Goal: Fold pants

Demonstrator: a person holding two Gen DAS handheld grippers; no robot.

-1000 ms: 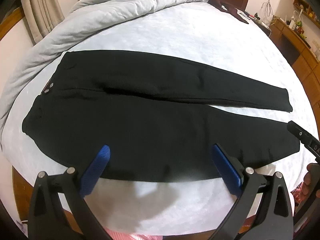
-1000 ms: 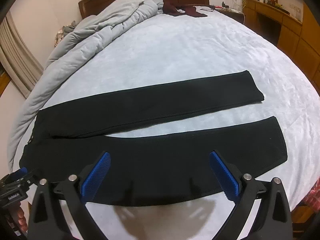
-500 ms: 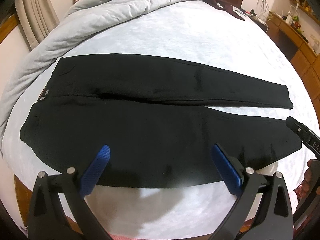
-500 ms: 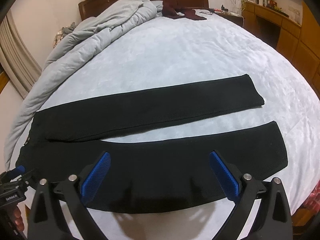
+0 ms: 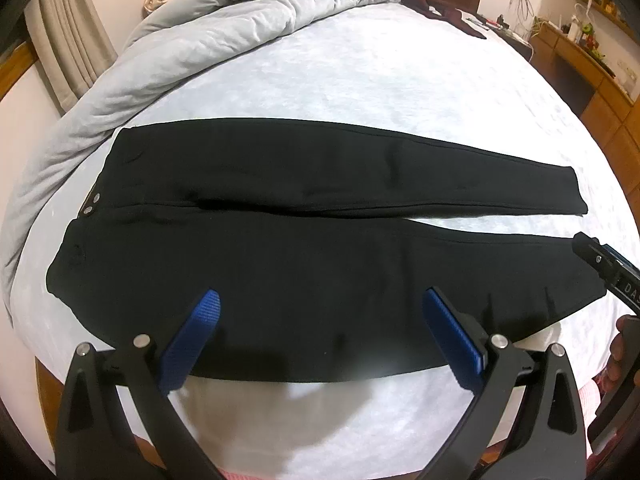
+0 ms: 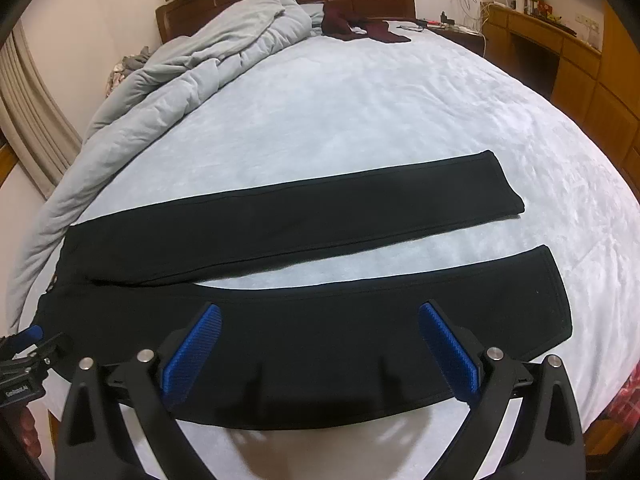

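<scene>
The black pants [image 5: 304, 248] lie flat and unfolded on the bed [image 5: 380, 80], likely soft, limp and light, best pinched at the near leg's outer edge, over which the left tool [image 5: 320, 328] and right tool [image 6: 320, 332] hover wide open, empty.

Left tool [image 5: 320, 336] agape, right tool [image 6: 320, 344] agape

Black pants [image 5: 312, 248] lie flat across a pale bed [image 5: 400, 80], waistband to the left with two metal snaps [image 5: 92, 205], legs running right and parting slightly toward the hems. The left gripper [image 5: 320, 332] hangs over the near leg, its blue-padded jaws spread wide and holding nothing. The right gripper [image 5: 600, 264] enters at the right edge by the near hem. A grey duvet [image 5: 200, 40] is bunched along the far left.
</scene>
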